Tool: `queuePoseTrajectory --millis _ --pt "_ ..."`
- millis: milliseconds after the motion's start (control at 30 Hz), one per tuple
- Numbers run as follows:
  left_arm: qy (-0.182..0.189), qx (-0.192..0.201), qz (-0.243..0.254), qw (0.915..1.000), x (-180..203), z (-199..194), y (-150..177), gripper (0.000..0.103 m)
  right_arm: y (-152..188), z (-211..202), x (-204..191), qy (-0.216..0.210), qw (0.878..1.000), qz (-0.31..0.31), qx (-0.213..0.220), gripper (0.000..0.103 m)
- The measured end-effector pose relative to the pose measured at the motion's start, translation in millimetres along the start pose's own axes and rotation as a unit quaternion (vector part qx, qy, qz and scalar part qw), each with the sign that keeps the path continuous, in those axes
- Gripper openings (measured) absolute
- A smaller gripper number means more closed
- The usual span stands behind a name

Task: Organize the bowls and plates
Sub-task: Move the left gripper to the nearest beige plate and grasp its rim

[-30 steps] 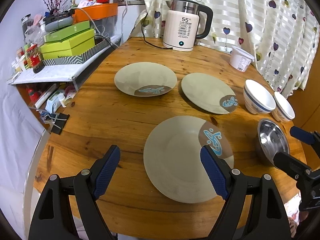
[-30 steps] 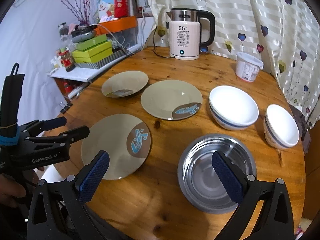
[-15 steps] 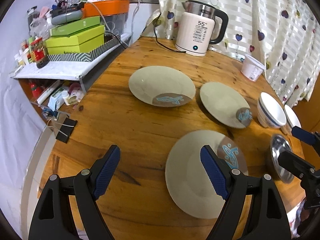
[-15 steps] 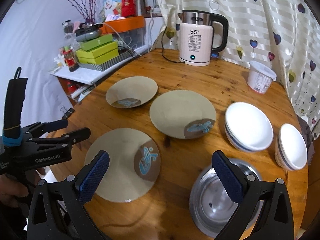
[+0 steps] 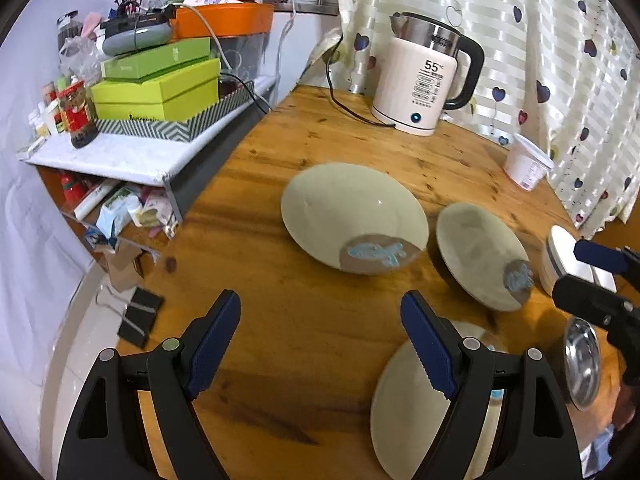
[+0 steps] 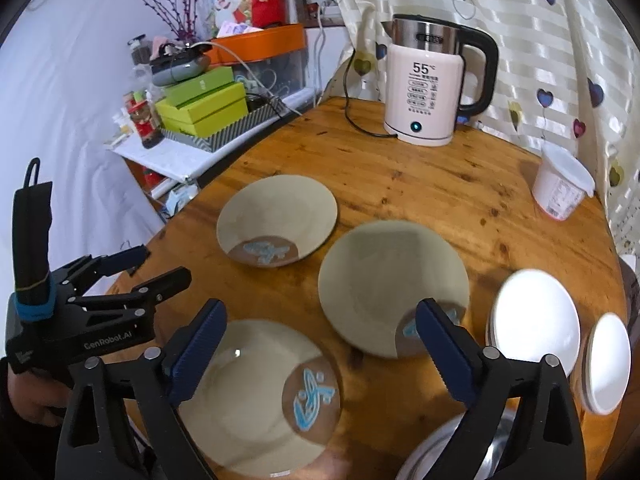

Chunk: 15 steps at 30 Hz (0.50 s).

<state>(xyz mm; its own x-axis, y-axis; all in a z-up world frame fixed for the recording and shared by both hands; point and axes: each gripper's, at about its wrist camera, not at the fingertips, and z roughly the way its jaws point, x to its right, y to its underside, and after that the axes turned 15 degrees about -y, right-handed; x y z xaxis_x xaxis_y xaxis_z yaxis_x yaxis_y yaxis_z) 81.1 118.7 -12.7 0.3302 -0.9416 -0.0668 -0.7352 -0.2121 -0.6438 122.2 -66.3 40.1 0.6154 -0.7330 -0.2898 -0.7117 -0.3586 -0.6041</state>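
Three beige plates with a blue fish mark lie apart on the round wooden table (image 5: 280, 360): a far plate (image 5: 352, 216) (image 6: 276, 212), a middle plate (image 5: 476, 252) (image 6: 388, 280) and a near plate (image 5: 400, 408) (image 6: 256, 392). Two white bowls (image 6: 536, 316) (image 6: 608, 360) and a steel bowl (image 5: 582, 368) (image 6: 424, 460) sit to the right. My left gripper (image 5: 320, 308) hangs open over bare wood left of the near plate. My right gripper (image 6: 322, 312) hovers above the near and middle plates, its jaws closing with nothing gripped between them.
A white electric kettle (image 5: 420, 84) with its cord stands at the back, a white lidded tub (image 6: 560, 184) at the back right. Left of the table is a cluttered shelf with green boxes (image 5: 160, 92). Binder clips (image 5: 140, 316) lie by the table's left edge. A curtain hangs behind.
Both grippers moved left across the table. The near plate slid from between the left fingers to the lower right. The steel bowl dropped to the right view's bottom edge.
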Motion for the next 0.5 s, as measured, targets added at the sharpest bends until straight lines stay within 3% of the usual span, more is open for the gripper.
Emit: queuePoseTrajectory --millis 267,500 --pt "-0.020 0.011 -0.002 0.9997 -4 12 -16 0.073 -28 21 3 -0.019 1.000 -0.006 -0.016 0.087" --pt "-0.005 -0.005 -0.017 0.9998 -11 32 -27 0.067 -46 49 16 -0.046 0.998 0.013 -0.035 0.079"
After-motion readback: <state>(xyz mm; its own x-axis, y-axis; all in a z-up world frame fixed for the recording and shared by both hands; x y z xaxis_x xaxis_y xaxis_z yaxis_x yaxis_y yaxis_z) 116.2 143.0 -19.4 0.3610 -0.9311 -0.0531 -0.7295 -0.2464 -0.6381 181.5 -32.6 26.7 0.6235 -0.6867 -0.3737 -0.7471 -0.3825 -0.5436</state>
